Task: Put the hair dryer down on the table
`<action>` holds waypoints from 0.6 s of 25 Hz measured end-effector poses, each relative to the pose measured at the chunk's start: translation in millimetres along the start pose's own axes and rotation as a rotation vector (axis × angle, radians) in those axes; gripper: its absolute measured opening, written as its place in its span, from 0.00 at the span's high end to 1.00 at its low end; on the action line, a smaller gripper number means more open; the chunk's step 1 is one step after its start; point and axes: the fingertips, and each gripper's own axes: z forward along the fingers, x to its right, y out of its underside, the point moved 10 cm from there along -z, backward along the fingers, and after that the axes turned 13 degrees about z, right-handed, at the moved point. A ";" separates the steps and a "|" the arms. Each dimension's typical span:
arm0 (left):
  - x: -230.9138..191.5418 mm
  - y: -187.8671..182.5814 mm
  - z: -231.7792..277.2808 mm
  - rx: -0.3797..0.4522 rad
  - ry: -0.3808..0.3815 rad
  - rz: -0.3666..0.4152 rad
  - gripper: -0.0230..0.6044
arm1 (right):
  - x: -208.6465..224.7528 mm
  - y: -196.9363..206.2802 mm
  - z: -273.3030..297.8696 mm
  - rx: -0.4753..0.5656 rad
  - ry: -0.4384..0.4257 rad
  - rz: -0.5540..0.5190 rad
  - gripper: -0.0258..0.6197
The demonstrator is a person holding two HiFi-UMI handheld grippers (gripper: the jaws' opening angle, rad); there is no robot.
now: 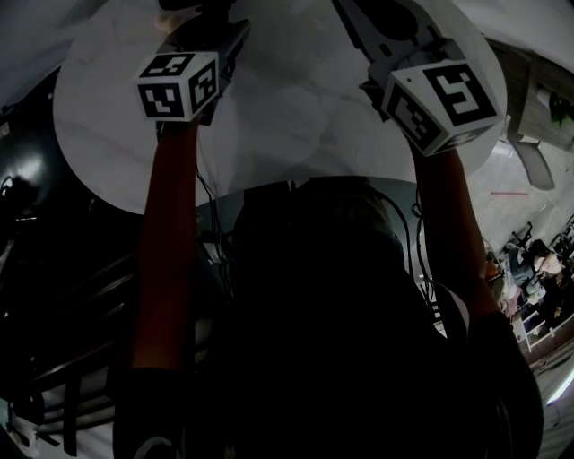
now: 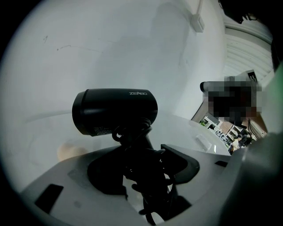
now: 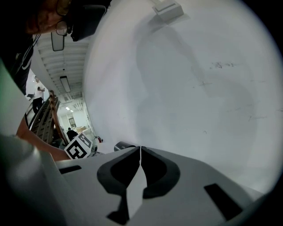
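Currently two grippers are counted, one per hand; one hair dryer [image 2: 115, 110] is seen, black, clamped by the left gripper [image 2: 143, 170]; its handle is pinched between the two jaws, which are held apart by it; one black cord [image 2: 132, 132] is wound round that handle, just above the jaws; the barrel is carried crosswise above the jaw tips, with its wide end to the left of the jaws. One round white table [image 1: 296, 108] is seen ahead of and below both grippers; whether the dryer touches it cannot be told. The right gripper [image 3: 140, 152] is closed, its two jaw tips met, with nothing between them. Two marker cubes are counted in the head view, one on the left gripper [image 1: 202, 27] at its rear [image 1: 178, 85], one on the right gripper [image 1: 395, 45] at its rear [image 1: 441, 103]; the left one is also seen from the right gripper view, off to the left of the shut jaws [image 3: 79, 148]. Two forearms are seen behind the cubes; the grippers are held well apart, side by side, both pointed over the table.
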 end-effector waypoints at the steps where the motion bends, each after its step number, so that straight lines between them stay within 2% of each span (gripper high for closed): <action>1: -0.5 1.3 1.6 -0.007 0.000 -0.003 0.59 | 0.9 0.7 0.2 -0.002 0.002 0.004 0.95; 7: -4.4 12.6 13.9 -0.059 0.003 -0.012 0.59 | 4.6 4.5 1.0 -0.005 0.007 0.013 0.95; 12: -5.1 14.0 14.5 -0.063 0.015 -0.048 0.59 | 3.4 3.4 -4.2 -0.004 0.012 0.015 0.95; 15: -3.3 13.2 14.1 -0.071 0.020 -0.043 0.58 | 0.5 1.4 -7.4 -0.006 0.016 0.018 0.95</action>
